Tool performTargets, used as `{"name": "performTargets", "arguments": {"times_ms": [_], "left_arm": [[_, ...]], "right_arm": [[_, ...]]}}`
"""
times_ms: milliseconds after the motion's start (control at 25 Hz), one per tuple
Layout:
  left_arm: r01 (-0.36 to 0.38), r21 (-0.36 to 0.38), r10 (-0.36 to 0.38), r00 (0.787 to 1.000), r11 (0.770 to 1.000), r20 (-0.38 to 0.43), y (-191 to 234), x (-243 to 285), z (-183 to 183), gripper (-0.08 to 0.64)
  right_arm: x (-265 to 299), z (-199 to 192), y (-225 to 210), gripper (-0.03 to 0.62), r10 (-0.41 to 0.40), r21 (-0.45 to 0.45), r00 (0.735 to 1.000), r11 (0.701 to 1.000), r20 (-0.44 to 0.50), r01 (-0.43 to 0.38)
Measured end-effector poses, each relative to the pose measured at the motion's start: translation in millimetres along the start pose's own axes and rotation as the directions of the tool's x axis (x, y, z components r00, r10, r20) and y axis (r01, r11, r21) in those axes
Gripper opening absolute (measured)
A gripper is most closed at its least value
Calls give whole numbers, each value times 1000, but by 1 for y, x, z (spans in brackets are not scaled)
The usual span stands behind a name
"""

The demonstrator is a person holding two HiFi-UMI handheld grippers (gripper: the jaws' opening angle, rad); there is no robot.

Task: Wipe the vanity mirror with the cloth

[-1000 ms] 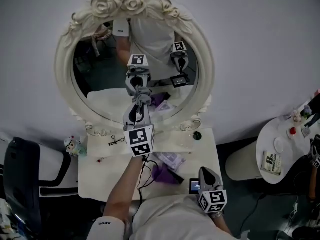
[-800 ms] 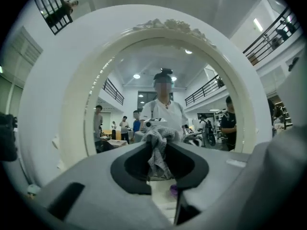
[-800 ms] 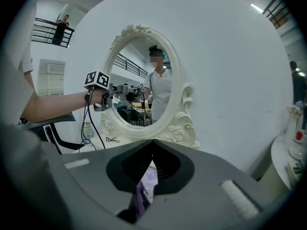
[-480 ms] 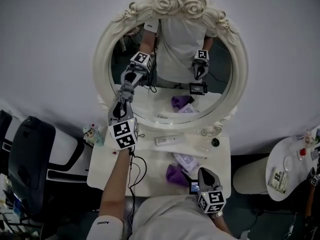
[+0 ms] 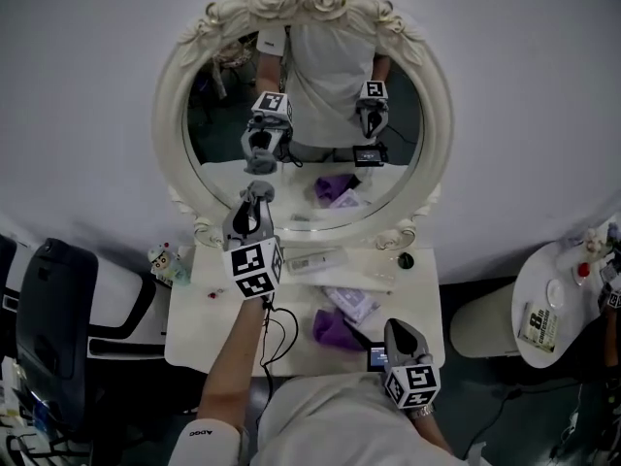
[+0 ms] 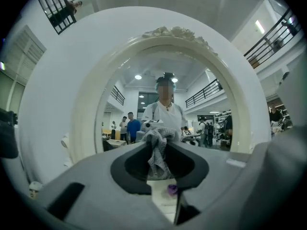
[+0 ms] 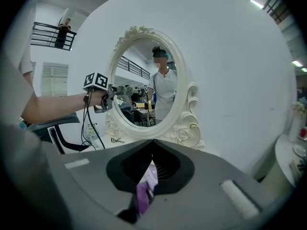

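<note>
The oval vanity mirror (image 5: 439, 134) in its white rose-carved frame stands at the back of a white table (image 5: 184, 343). My left gripper (image 5: 252, 202) is shut on a bunched grey cloth (image 5: 260, 189), held at the lower left of the glass. In the left gripper view the cloth (image 6: 157, 152) hangs between the jaws in front of the mirror (image 6: 88, 109). My right gripper (image 5: 395, 328) rests low by the person's body, shut and holding nothing. The right gripper view shows its jaws meeting at the tip (image 7: 152, 141), with the mirror (image 7: 181, 87) ahead.
On the table lie a purple cloth (image 5: 335, 330), a flat packet (image 5: 354, 302), a white box (image 5: 315, 260), a black cable (image 5: 278, 330) and a small figurine (image 5: 168, 260). A black chair (image 5: 49, 304) stands left. A round side table (image 5: 543, 260) stands right.
The left gripper carried the cloth from the bottom middle of the glass over to its left side, then down to the lower left. The right gripper stayed put.
</note>
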State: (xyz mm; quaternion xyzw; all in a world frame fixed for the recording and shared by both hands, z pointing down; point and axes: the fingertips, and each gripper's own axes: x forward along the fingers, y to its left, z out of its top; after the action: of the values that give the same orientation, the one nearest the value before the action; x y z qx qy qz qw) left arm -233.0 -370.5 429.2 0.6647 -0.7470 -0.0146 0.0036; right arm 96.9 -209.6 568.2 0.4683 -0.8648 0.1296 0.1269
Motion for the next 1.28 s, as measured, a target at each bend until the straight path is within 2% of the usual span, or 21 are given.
{"name": "performTargets", "arguments": {"times_ms": [160, 360, 520, 640, 760, 920, 1080, 1280], "left_arm": [[138, -9, -139, 990, 990, -12, -79, 6, -11, 77], [307, -3, -307, 951, 952, -32, -178, 18, -29, 77], [390, 8, -389, 921, 921, -30, -236, 22, -38, 77], [414, 9, -414, 910, 910, -27, -260, 29, -45, 77], [413, 9, -412, 910, 911, -36, -265, 35, -54, 77], [382, 10, -381, 923, 924, -43, -248, 38, -60, 77], [312, 19, -310, 949, 950, -56, -203, 40, -66, 77], [186, 29, -184, 981, 982, -63, -126, 35, -68, 77]], "right_arm": [[-19, -3, -18, 8, -64, 23, 998, 998, 15, 63], [-52, -11, -43, 8, -183, 59, 983, 982, 25, 181], [-81, -17, -66, 8, -288, 92, 957, 954, 32, 284], [-98, -22, -79, 8, -347, 112, 937, 933, 33, 342], [-106, -25, -85, 8, -373, 119, 927, 922, 28, 367], [-103, -25, -83, 8, -363, 120, 932, 926, 20, 358], [-86, -22, -74, 8, -312, 114, 950, 945, 19, 308], [-53, -14, -47, 8, -194, 62, 981, 979, 11, 193]]}}
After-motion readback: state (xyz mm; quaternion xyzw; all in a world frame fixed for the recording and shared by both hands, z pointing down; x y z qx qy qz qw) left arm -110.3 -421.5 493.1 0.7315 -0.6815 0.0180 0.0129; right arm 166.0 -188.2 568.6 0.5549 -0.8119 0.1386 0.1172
